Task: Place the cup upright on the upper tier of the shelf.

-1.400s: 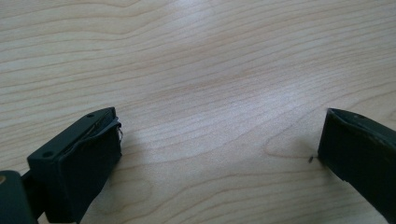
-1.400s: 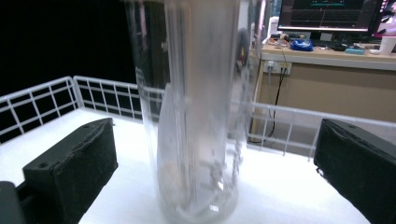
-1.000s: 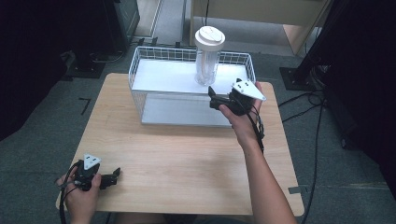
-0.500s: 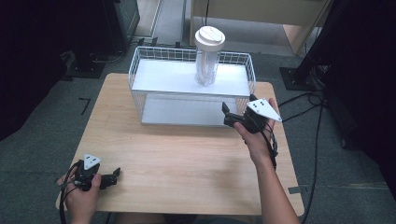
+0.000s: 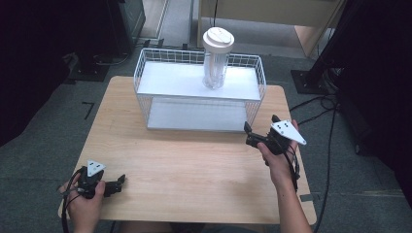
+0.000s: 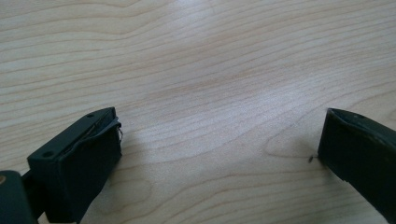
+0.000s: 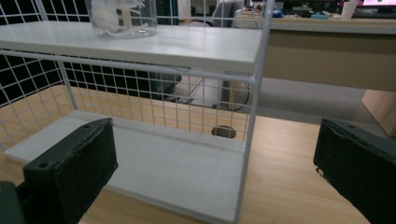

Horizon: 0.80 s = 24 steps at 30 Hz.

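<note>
Since a second ago the right gripper has drawn back from the clear lidded tumbler on the upper shelf of the white wire rack and come down toward the person's side of the wooden surface. It now hangs just off the rack's near right corner, the forearm running up from the bottom edge, wrist bent slightly inward, grey plate tipped up and to the right. Its fingers point left, toward the rack's lower shelf, and stand wide apart with nothing between them; in the right gripper view the corner wire of the rack rises in the gap between them, and the tumbler base sits well beyond and above the left finger.

By contrast the left gripper has kept its place at the near left corner of the surface, hand wrapped round the body, fingers aimed right along the wood. In the left gripper view its fingers are spread wide over bare wood grain, holding nothing. Well ahead of both pairs of fingers, the tumbler stands upright with its lid on.
</note>
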Available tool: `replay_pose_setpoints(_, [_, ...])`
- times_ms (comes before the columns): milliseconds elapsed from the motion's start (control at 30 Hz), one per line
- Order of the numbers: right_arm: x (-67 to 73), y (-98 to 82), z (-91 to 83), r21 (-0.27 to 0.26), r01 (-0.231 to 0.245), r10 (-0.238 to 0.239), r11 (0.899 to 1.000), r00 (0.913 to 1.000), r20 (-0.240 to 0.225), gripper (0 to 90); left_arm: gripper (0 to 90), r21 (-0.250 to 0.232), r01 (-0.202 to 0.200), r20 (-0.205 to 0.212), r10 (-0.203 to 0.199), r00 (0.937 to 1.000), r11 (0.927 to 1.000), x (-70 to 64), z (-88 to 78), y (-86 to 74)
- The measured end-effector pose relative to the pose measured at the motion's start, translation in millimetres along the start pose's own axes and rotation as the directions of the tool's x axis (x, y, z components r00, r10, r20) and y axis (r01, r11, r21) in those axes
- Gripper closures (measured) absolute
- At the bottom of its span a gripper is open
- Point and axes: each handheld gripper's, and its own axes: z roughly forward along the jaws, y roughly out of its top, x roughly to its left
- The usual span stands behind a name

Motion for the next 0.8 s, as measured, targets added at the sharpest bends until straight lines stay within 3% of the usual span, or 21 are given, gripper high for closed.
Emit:
replay_pose_setpoints(400, [-26.0,-34.3,-23.4,0.042,-0.044,0.042,0.998,0.9974,0.058,0.0,0.0,0.0,0.0,0.0,0.0,1.0,1.0,0.0,0.0,0.0])
replay_pose_setpoints(800, [-43.6,-70.4,-35.7,0.119,-0.057,0.045,0.991,0.9931,0.108,0.0,0.0,0.0,0.0,0.0,0.0,1.0,1.0,0.0,0.0,0.0])
